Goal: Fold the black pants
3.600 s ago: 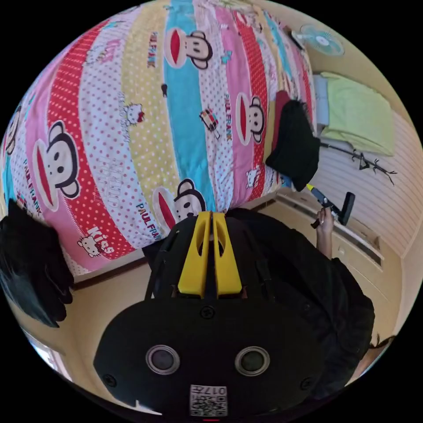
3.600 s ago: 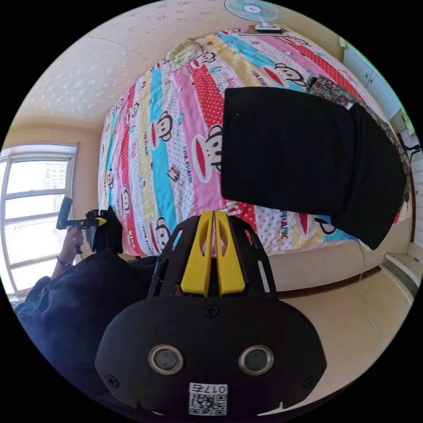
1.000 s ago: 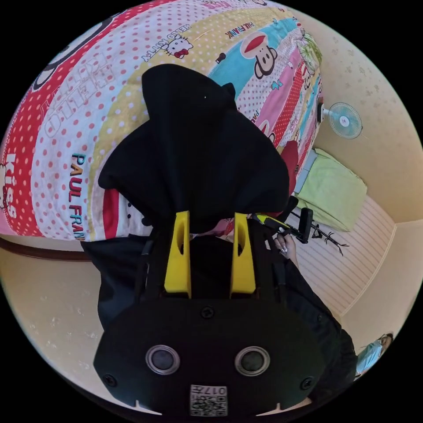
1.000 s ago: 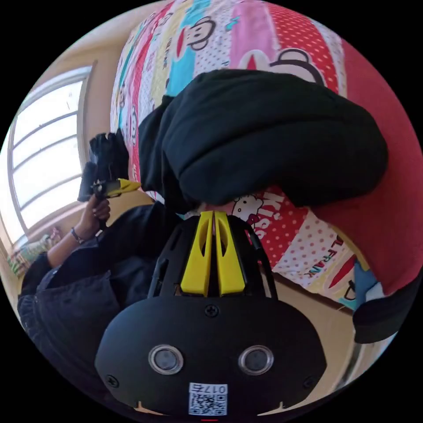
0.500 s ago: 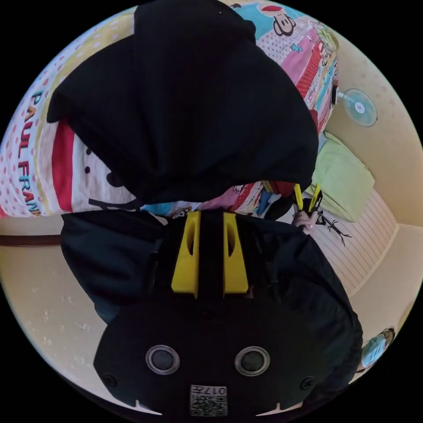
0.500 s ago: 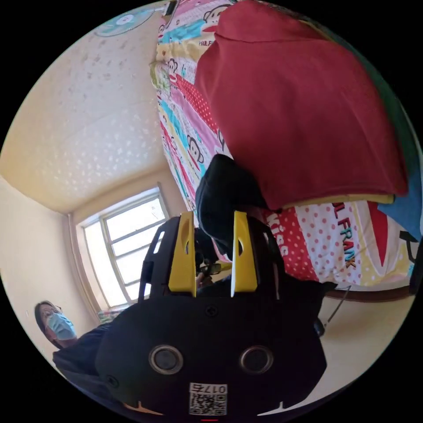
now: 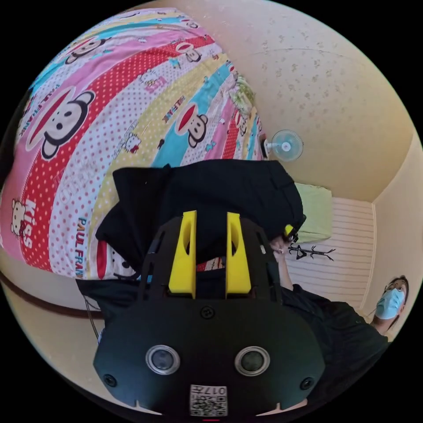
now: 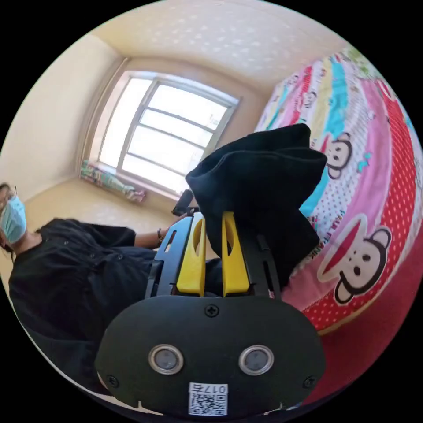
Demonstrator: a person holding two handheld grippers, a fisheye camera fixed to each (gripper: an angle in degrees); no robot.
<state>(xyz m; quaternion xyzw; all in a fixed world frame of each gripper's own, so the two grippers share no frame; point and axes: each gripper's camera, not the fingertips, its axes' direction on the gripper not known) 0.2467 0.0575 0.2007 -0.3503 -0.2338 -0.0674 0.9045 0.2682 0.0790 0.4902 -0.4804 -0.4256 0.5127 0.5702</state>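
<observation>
Black pants [image 7: 207, 194], soft, limp, light cloth, lay bunched at the bed [image 7: 110, 114] near edge. Left tongs [image 7: 207, 216] stood wide, holding nothing. Right tongs [image 8: 213, 218] pinched a fold narrowly. Best hold probably hem or waistband corners.

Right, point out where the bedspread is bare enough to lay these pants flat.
Bare bedspread runs from the bundled black pants toward the fan wall. Crowded near the bed edge, where the left gripper and right gripper meet the pants.
</observation>
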